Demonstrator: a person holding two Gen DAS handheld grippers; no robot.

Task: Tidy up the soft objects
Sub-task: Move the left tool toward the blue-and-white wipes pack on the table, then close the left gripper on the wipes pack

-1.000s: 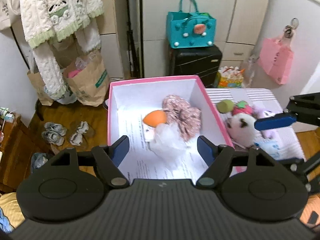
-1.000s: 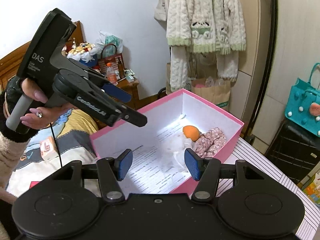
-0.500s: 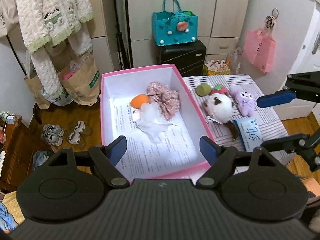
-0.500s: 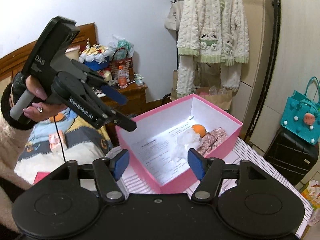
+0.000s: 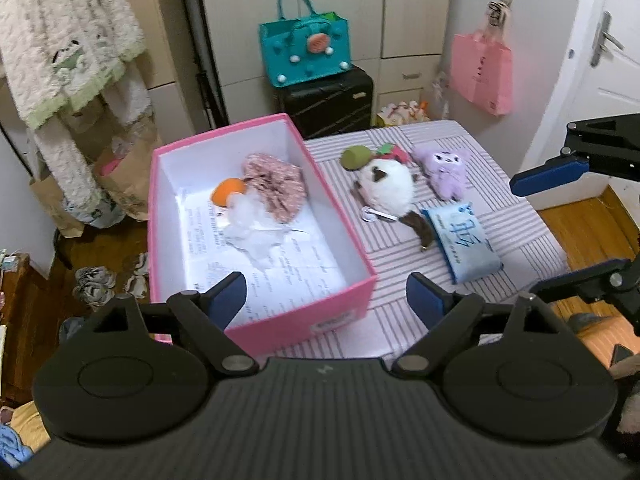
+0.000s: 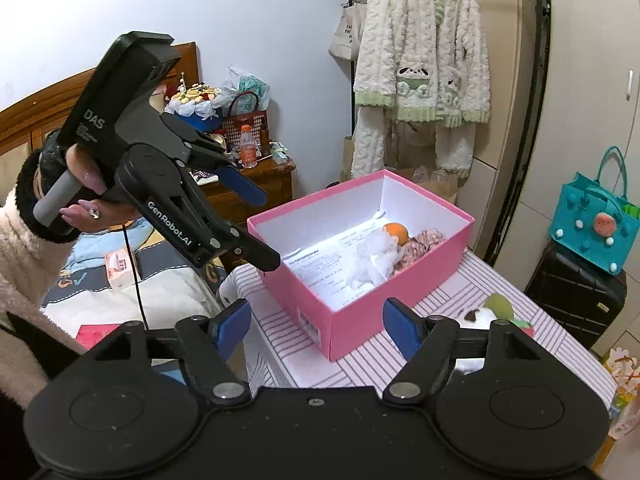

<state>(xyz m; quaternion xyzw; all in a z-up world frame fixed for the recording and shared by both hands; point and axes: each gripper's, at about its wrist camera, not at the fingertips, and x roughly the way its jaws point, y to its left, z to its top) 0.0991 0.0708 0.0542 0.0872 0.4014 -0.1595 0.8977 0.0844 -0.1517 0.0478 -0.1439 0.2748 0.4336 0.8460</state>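
Observation:
A pink box [image 5: 332, 322] [image 6: 316, 312] stands on the striped table [image 5: 400, 320]. Inside lie an orange ball [image 5: 228, 191], a white fluffy piece [image 5: 256, 226] and a pink patterned scrunchie [image 5: 278, 186]. Right of the box lie a white plush [image 5: 386, 186], a green ball [image 5: 354, 158], a purple plush [image 5: 444, 168] and a light blue pouch [image 5: 464, 242]. My left gripper [image 5: 326, 300] is open and empty above the box's near end. My right gripper [image 6: 316, 326] is open and empty, held back from the box; it also shows at the right edge of the left wrist view [image 5: 560, 224].
A black suitcase [image 5: 328, 100] with a teal bag [image 5: 306, 54] stands behind the table. A pink bag [image 5: 482, 74] hangs on the wall. Paper bags [image 5: 120, 176] and shoes [image 5: 94, 284] are on the floor left. A bed [image 6: 120, 280] and nightstand [image 6: 256, 184] lie beyond.
Both grippers have pulled back and up from the box. More of the table and the plush toys has come into view. Both stay open.

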